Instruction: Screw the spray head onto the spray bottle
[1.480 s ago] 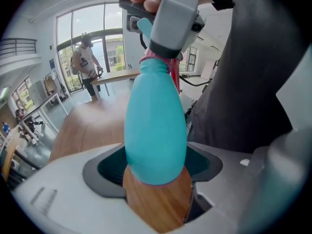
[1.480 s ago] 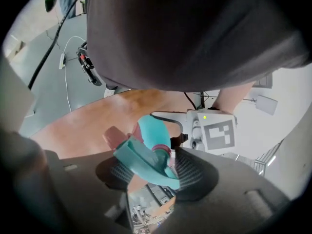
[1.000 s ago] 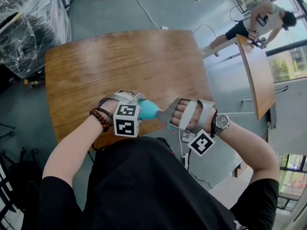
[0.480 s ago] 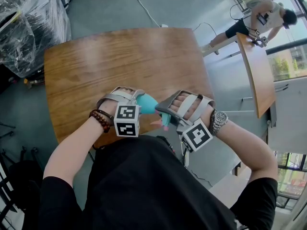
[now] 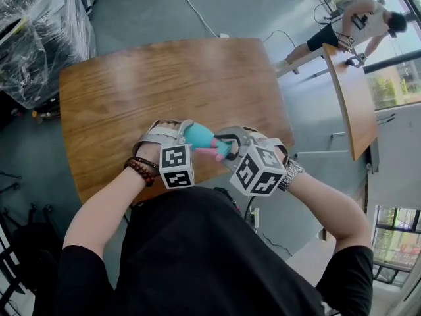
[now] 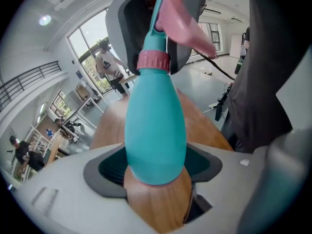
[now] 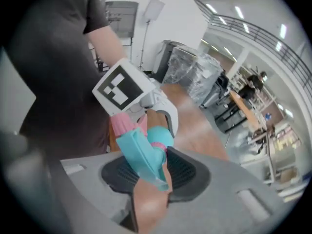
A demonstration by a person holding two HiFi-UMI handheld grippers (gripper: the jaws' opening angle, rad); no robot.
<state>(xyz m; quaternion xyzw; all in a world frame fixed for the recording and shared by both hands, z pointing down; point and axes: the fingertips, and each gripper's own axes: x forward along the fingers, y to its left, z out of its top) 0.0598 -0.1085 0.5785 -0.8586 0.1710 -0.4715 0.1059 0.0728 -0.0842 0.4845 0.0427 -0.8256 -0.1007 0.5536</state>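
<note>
Teal bottle point(image 6: 156, 126) is grasped by the left gripper's point(image 5: 185, 134) fingers over the tabletop's point(image 5: 131, 91) 6 o'clock edge; the right gripper's point(image 5: 227, 147) fingers clench the spray head point(image 7: 140, 154) on its neck.

In the head view, the spray head point(image 5: 222, 151) is mostly covered by the marker cube point(image 5: 258, 170) of the right tongs point(image 7: 152, 172), and the base of the spray bottle point(image 5: 197, 135) is hidden inside the left tongs point(image 6: 156, 167). In the left gripper view, the top of the spray head is cut off by the upper edge. The near edge of the worktop point(image 5: 131, 91) is concealed by the person's torso point(image 5: 197, 255).
</note>
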